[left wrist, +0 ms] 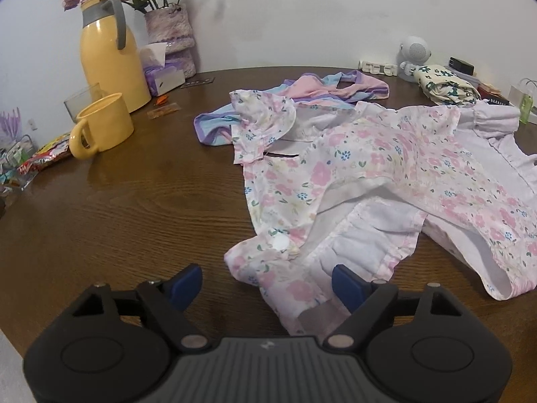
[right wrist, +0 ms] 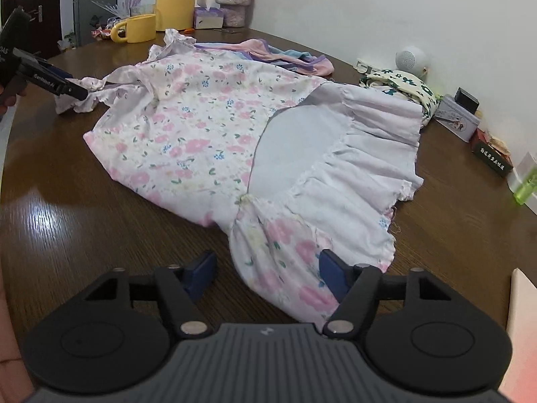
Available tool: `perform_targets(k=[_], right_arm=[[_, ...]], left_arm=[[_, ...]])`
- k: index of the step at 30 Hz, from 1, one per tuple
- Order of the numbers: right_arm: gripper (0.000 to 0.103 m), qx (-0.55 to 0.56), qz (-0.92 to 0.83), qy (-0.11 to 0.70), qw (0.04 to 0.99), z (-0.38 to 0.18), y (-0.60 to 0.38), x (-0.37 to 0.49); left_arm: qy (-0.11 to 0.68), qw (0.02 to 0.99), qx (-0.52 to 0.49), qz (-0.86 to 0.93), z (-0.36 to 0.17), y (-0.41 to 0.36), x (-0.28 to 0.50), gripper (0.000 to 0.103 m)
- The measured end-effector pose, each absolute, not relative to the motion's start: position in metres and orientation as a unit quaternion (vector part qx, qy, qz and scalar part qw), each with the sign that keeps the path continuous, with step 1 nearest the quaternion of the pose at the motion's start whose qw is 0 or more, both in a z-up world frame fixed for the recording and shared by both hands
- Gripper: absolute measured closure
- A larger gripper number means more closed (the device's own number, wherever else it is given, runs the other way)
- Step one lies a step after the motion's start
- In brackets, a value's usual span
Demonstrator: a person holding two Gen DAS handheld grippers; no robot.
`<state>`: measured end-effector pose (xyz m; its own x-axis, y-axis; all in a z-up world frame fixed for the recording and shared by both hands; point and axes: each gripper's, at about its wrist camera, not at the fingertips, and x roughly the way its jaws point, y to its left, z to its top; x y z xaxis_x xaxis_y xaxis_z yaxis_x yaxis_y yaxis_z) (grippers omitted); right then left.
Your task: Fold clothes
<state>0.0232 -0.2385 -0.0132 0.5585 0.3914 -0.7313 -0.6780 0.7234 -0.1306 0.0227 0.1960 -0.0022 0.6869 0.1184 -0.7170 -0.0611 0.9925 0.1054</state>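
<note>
A pink floral dress (left wrist: 379,164) with a pale lilac ruffled hem (right wrist: 362,168) lies spread on the brown wooden table (left wrist: 134,208). My left gripper (left wrist: 266,287) is open, with a ruffled sleeve edge of the dress lying between its blue pads (left wrist: 345,288). In the right wrist view that left gripper (right wrist: 72,89) shows at the far left, its tip at the sleeve ruffle. The right gripper (right wrist: 266,275) is open at the floral hem corner, cloth resting between its fingers. A pastel pink, blue and purple garment (left wrist: 322,90) lies behind the dress.
A yellow jug (left wrist: 107,53), a yellow mug (left wrist: 104,124), a tissue box (left wrist: 161,77) and a flower vase stand at the back left. A white speaker (left wrist: 414,52), a folded green-flowered cloth (right wrist: 402,84), a tin box (right wrist: 458,121) and a green bottle (right wrist: 525,184) line the wall side.
</note>
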Motion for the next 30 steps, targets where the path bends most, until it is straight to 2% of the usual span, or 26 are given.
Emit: perform_targets(k=[4, 7, 10, 12, 13, 17, 26, 29, 30], right_arm=[[0.054, -0.216, 0.310, 0.346, 0.859, -0.012, -0.233, 0.022], [0.065, -0.217, 0.307, 0.349, 0.858, -0.011, -0.233, 0.020], [0.082, -0.214, 0.305, 0.354, 0.858, -0.009, -0.234, 0.019], [0.092, -0.212, 0.303, 0.357, 0.858, -0.008, -0.235, 0.018], [0.094, -0.211, 0.302, 0.359, 0.858, -0.007, -0.235, 0.018], [0.099, -0.219, 0.307, 0.361, 0.853, 0.001, -0.238, 0.007], [0.099, -0.233, 0.336, 0.364, 0.837, 0.017, -0.237, -0.062], [0.097, -0.235, 0.334, 0.367, 0.836, 0.011, -0.233, -0.078], [0.091, -0.227, 0.332, 0.366, 0.839, 0.012, -0.235, -0.082]], left_arm=[[0.400, 0.914, 0.032, 0.059, -0.004, 0.195, 0.024, 0.031], [0.404, 0.912, 0.031, 0.060, -0.006, 0.194, 0.023, 0.045], [0.403, 0.913, 0.030, 0.059, -0.005, 0.193, 0.020, 0.066], [0.401, 0.914, 0.033, 0.057, -0.004, 0.192, 0.017, 0.093], [0.399, 0.914, 0.037, 0.058, -0.004, 0.192, 0.016, 0.096], [0.391, 0.915, 0.075, 0.068, -0.003, 0.189, 0.007, 0.099], [0.373, 0.913, 0.132, 0.099, 0.004, 0.194, -0.034, 0.099], [0.379, 0.913, 0.120, 0.090, 0.000, 0.196, -0.048, 0.087], [0.379, 0.914, 0.112, 0.086, 0.001, 0.197, -0.053, 0.079]])
